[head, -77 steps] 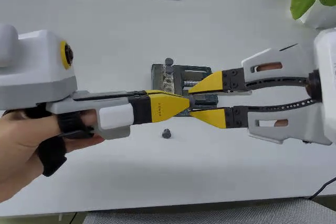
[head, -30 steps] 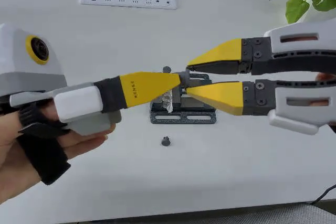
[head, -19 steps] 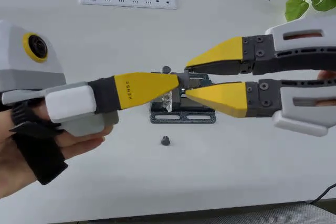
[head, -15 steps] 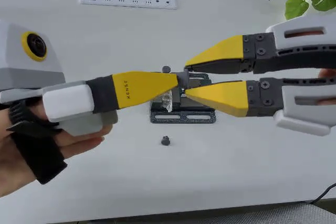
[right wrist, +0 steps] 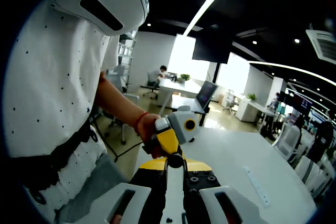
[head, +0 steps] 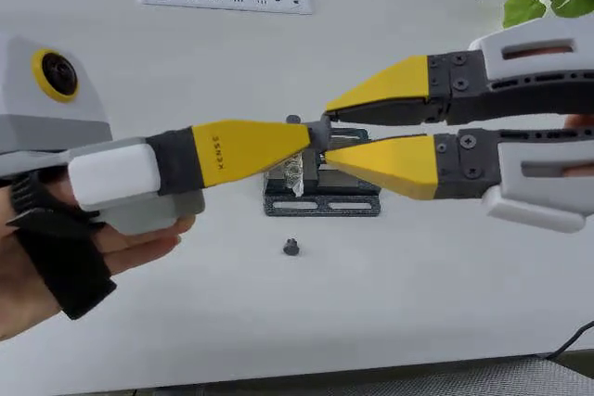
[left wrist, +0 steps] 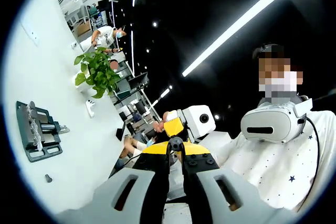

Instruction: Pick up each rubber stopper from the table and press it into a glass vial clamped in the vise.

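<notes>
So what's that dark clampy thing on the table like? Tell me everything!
The vise is small, dark grey and looks like metal. It lies flat on the white table, with a slotted base plate at its near edge and a thin screw sticking out of one end. A clear glass vial is held in its middle. A loose stopper lies in front, apart from it. The left gripper and right gripper hang in the air, clear of it, hiding its back part in the head view.

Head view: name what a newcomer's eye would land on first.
Two yellow-jawed grippers meet tip to tip at centre: the left gripper pinches a grey rubber stopper, and the jaws of the right gripper bracket it. Under them sits the vise holding a glass vial, with a spare stopper on the white table in front.
</notes>
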Demonstrator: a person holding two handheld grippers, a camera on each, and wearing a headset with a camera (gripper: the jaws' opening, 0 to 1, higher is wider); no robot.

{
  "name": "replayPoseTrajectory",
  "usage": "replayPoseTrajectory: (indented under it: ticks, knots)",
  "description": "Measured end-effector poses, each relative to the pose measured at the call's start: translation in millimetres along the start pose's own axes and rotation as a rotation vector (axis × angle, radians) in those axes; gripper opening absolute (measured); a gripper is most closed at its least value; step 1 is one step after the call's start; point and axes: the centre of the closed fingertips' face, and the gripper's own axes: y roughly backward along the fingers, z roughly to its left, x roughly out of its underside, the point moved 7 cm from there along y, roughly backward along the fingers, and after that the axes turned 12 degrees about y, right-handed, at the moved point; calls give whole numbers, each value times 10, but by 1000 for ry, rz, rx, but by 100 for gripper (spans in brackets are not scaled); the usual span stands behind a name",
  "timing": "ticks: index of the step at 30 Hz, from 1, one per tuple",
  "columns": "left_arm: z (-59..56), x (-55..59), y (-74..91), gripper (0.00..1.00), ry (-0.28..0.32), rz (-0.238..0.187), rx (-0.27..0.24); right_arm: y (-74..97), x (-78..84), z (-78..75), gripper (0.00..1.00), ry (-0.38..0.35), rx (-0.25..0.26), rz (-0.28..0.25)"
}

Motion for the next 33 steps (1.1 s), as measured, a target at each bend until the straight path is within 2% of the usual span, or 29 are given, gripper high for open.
replayPoseTrajectory:
  ticks: [11,14,21,24,27,29,30,33]
  knots:
    - [22,1,54,5,-68,-3,-21,-40,33,3,6,-5,-11,10]
    - [26,-6,73,5,-122,-5,-31,-47,38,-2,6,-5,-15,14]
    - [50,-38,170,7,-197,-17,-75,-22,60,-27,6,-12,-18,26]
    - [88,-73,228,11,-260,-29,-132,5,113,-81,6,-36,-4,37]
    - [144,-75,291,15,-334,-12,-206,2,185,-146,6,-63,12,73]
    - [166,-85,310,19,-380,-17,-236,-14,234,-185,6,-81,16,92]
    - [181,-81,317,21,-388,-11,-255,-20,260,-203,6,-81,22,106]
    - [239,-81,338,27,-462,3,-324,-48,350,-264,6,-105,24,144]
